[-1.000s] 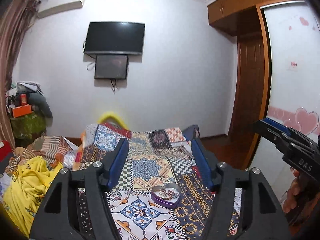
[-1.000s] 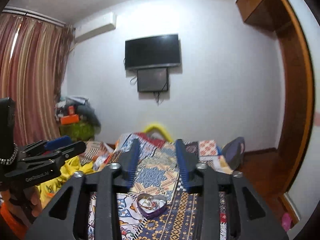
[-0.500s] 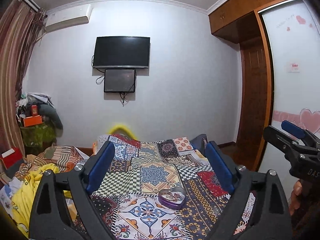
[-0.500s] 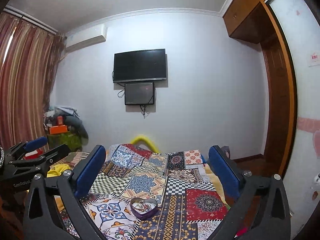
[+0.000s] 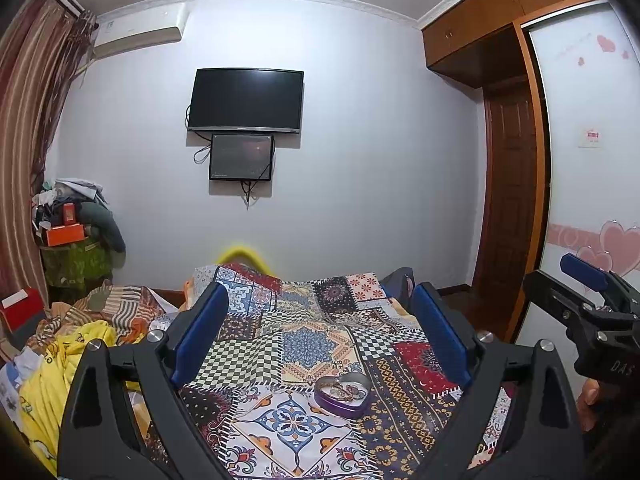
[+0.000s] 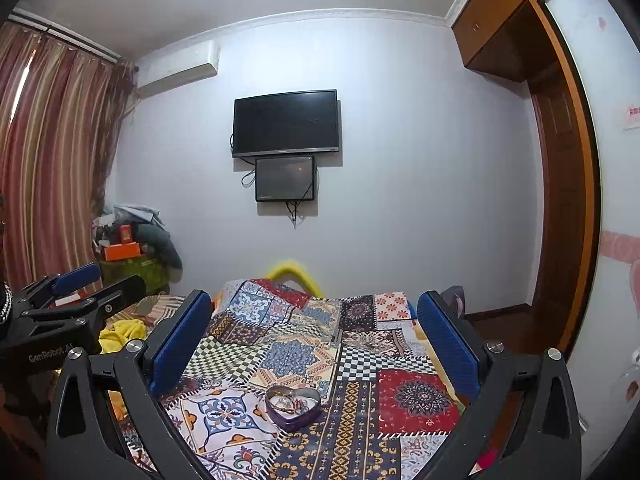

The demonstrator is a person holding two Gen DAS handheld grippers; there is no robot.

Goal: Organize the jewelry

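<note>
Both tongs hanging wide open, holding nothing: left tongs (image 5: 318, 328) and right tongs (image 6: 316, 330) hovering above the bed (image 5: 304, 344), well apart from target. Heart-shaped tin (image 6: 293, 406) sitting open on the patchwork quilt (image 6: 416, 400), small jewelry pieces (image 6: 289, 401) tangled inside. Risks: soft quilt giving under contact, tipping tin and spilling contents; pieces too tiny and knotted, likely snagging or coming up several at once; losing anything dropped against busy pattern.
</note>
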